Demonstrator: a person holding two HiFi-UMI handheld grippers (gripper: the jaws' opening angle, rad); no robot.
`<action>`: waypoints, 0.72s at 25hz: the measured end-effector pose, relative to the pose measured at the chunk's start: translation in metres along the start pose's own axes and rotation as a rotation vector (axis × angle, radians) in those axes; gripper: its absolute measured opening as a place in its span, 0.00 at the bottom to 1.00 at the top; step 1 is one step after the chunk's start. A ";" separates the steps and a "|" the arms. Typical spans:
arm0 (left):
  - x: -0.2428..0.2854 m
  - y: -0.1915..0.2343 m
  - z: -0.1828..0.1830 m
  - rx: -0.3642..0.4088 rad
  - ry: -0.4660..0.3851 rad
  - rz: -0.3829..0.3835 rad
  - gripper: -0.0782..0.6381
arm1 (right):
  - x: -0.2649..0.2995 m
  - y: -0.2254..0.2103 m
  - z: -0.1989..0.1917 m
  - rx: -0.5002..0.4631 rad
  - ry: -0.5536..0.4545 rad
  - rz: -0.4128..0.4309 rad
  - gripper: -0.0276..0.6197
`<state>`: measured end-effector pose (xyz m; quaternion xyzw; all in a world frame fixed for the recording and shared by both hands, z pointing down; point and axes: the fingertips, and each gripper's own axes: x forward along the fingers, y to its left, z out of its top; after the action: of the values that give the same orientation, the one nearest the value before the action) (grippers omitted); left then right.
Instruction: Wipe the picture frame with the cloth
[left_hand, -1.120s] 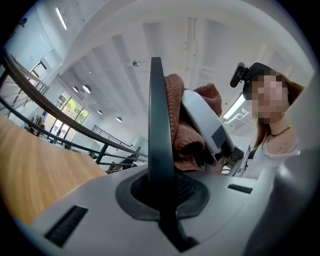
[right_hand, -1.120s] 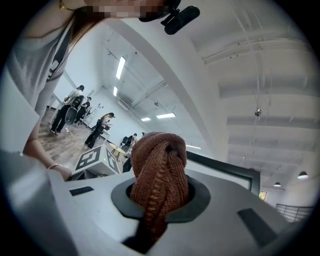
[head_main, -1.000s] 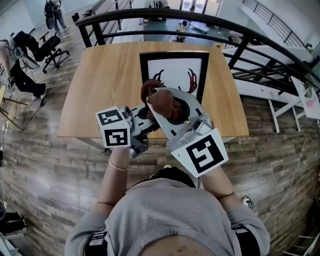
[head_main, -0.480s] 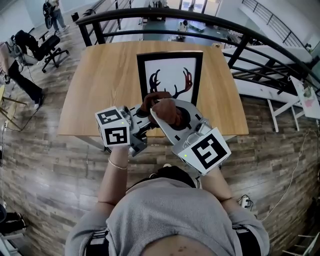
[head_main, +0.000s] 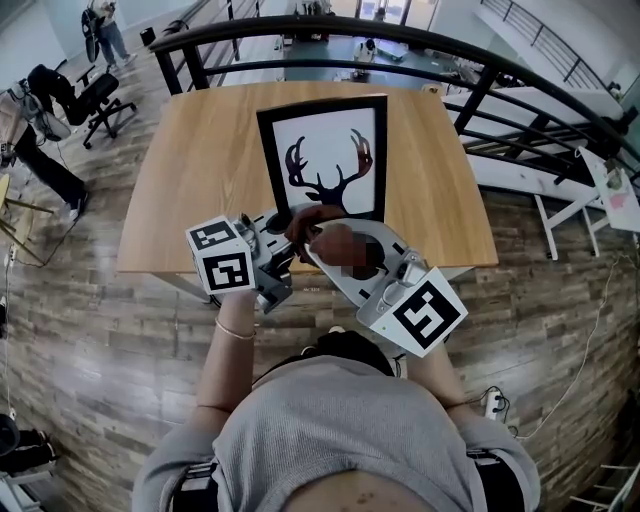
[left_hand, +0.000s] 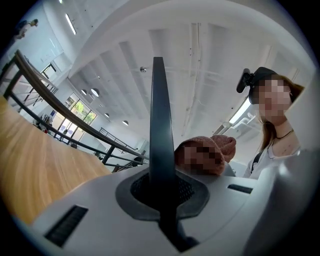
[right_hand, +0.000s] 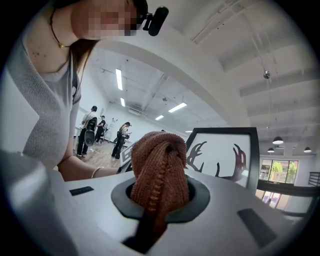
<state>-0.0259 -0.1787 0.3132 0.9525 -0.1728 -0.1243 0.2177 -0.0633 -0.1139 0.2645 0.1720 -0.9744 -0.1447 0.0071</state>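
Note:
A black picture frame (head_main: 325, 155) with a deer-head print stands tilted up on the wooden table (head_main: 190, 170). My left gripper (head_main: 280, 228) is shut on its lower left edge. In the left gripper view the frame (left_hand: 159, 115) shows edge-on as a thin dark blade rising from the jaws. My right gripper (head_main: 325, 245) is shut on a bunched brown cloth (head_main: 318, 222), which sits at the frame's bottom edge. In the right gripper view the cloth (right_hand: 160, 165) fills the jaws, and the print (right_hand: 225, 155) faces me just behind it. The cloth (left_hand: 227, 144) also shows to the right of the blade.
A black curved railing (head_main: 400, 45) runs behind the table's far edge. Office chairs (head_main: 85, 95) and people stand at the far left. White furniture (head_main: 560, 110) sits beyond the railing on the right. The person's body is close to the table's near edge.
The right gripper has drawn the cloth down from the lower part of the print to the bottom edge, so the whole deer now shows. The left gripper has kept its hold.

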 end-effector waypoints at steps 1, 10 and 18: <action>0.000 0.000 0.000 -0.002 -0.003 -0.003 0.13 | -0.001 0.001 -0.002 0.004 0.006 0.004 0.11; -0.002 0.008 -0.006 -0.019 -0.010 0.021 0.13 | -0.012 0.021 -0.043 0.026 0.117 0.139 0.11; -0.003 0.009 -0.009 -0.007 0.004 0.016 0.13 | -0.030 0.002 -0.025 0.035 0.083 0.115 0.11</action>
<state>-0.0281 -0.1817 0.3252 0.9506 -0.1794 -0.1213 0.2224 -0.0340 -0.1086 0.2905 0.1218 -0.9839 -0.1199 0.0528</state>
